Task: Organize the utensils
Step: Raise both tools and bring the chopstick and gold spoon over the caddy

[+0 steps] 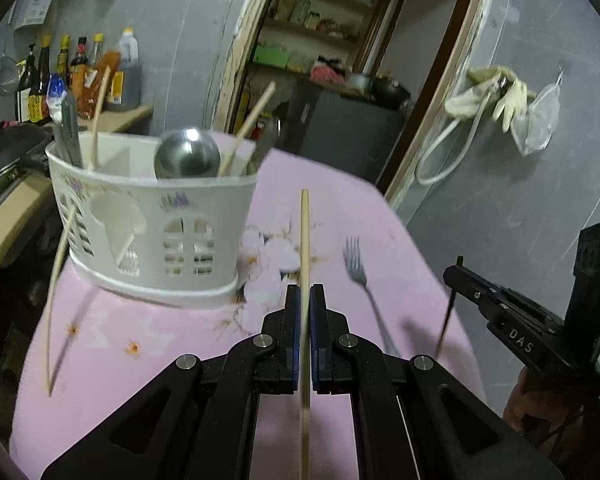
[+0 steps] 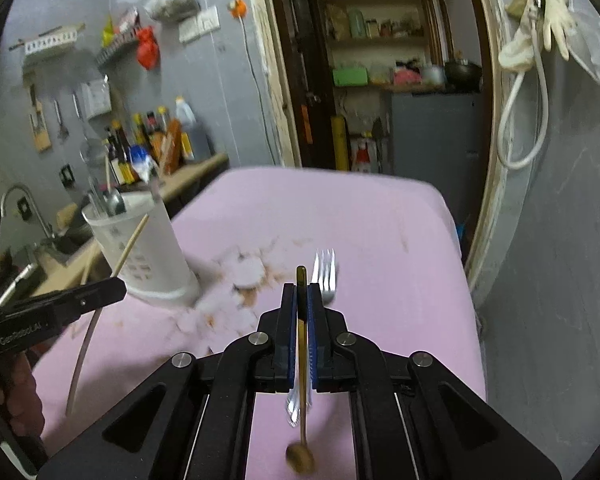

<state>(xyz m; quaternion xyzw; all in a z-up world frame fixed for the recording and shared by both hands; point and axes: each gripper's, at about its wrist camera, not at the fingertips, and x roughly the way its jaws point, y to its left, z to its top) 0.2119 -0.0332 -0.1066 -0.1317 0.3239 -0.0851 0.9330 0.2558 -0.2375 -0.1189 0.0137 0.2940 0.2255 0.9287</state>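
Observation:
My left gripper (image 1: 305,292) is shut on a pale wooden chopstick (image 1: 305,232), which points away over the pink tablecloth (image 1: 140,360). A white slotted utensil caddy (image 1: 152,220) stands ahead to the left, with a steel ladle (image 1: 187,158), chopsticks and a knife in it. My right gripper (image 2: 301,290) is shut on a thin dark-handled spoon (image 2: 300,456), bowl end hanging towards me. Below it a steel fork (image 2: 326,272) lies on the cloth. Each gripper shows in the other's view: right gripper (image 1: 458,276), left gripper (image 2: 118,286) with the chopstick (image 2: 84,344).
Another chopstick (image 1: 58,292) rests at the caddy's left front. A counter with sauce bottles (image 1: 76,72) and a sink tap (image 2: 24,200) runs along the left. An open doorway (image 2: 380,80) to shelves lies beyond the table; gloves and a hose (image 1: 496,92) hang on the right wall.

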